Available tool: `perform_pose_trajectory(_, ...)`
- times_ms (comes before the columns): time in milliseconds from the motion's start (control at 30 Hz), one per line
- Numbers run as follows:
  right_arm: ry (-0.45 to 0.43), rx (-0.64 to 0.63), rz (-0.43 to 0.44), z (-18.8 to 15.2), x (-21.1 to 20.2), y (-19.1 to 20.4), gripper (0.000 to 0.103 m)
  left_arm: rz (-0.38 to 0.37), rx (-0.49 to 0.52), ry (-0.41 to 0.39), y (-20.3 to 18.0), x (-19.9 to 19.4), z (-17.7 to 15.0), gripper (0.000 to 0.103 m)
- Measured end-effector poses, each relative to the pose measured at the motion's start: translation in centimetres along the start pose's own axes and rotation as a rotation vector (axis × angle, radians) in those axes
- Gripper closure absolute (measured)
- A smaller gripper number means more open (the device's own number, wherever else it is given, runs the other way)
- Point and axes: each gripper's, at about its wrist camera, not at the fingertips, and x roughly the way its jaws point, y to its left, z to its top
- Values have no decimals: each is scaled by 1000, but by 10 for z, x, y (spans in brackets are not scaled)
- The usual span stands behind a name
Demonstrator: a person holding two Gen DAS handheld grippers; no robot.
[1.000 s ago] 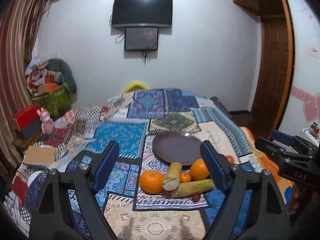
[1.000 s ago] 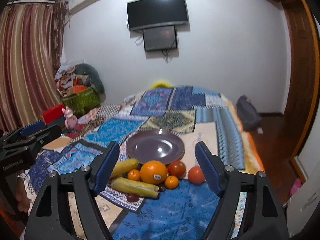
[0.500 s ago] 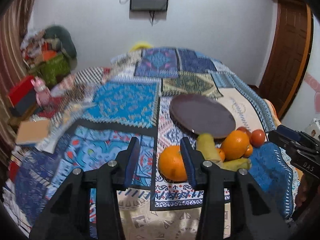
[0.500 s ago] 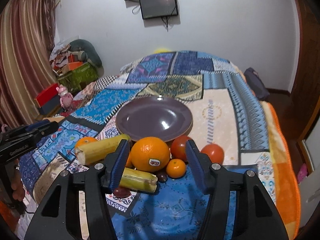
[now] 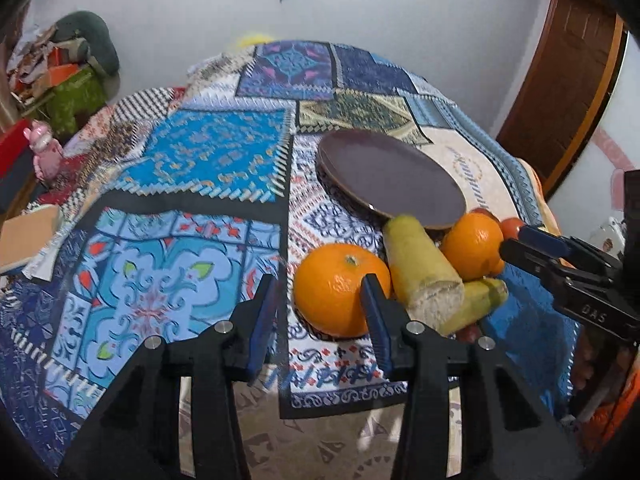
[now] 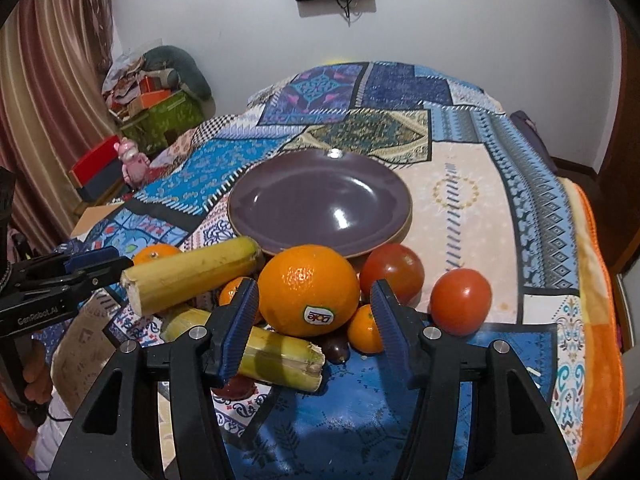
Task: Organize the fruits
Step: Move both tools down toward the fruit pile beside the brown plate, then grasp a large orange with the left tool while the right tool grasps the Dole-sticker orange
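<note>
Left gripper spread, nothing between jaws; stemmed orange just ahead, overlapping right fingertip, contact unclear

Right gripper spread, jaws flanking stickered orange, not pinching it

Stickered orange sits in fruit pile on bed's patchwork quilt, just below purple plate; cut banana piece at its left, two tomatoes at right, small mandarin beside right jaw

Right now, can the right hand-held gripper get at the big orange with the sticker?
Probably yes. The right hand-held gripper is open, with the stickered orange just ahead between its fingers. Nothing lies on top of it, though a small mandarin and sugarcane piece crowd its sides.
</note>
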Motion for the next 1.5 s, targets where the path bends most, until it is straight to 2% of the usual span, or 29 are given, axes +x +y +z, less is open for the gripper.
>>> perform_pose_trajectory(100,9,1,8,-1,2,-2,48,-14,1,12,-1,2,-3,58)
perform_pose_trajectory(167,18,2,13,0,3,-2,46,-18,8,25,-2,4,-5,53)
perform_pose_trajectory(233,30,6,22,0,7,-4,41,-16,16,34,-4,7,-6,42)
perform_pose_trajectory(300,38,12,31,-1,9,-5,38,6,16,44,-5,11,-6,36)
perform_pose_trajectory(433,55,1,30,0,13,-3,37,-16,-17,54,0,17,-3,33)
perform_pose_trajectory(967,102,-39,1,1,39,1,30,-40,-36,59,0,20,-9,33)
perform_pose_trajectory(1067,93,-41,-12,2,38,0,37,-31,-8,78,-3,22,-12,33)
perform_pose_trajectory(1267,89,-8,15,0,32,-6,38,-9,31,112,-10,29,-12,33)
perform_pose_trajectory(1500,93,24,41,-3,24,-12,39,-21,19,122,-12,39,-4,33)
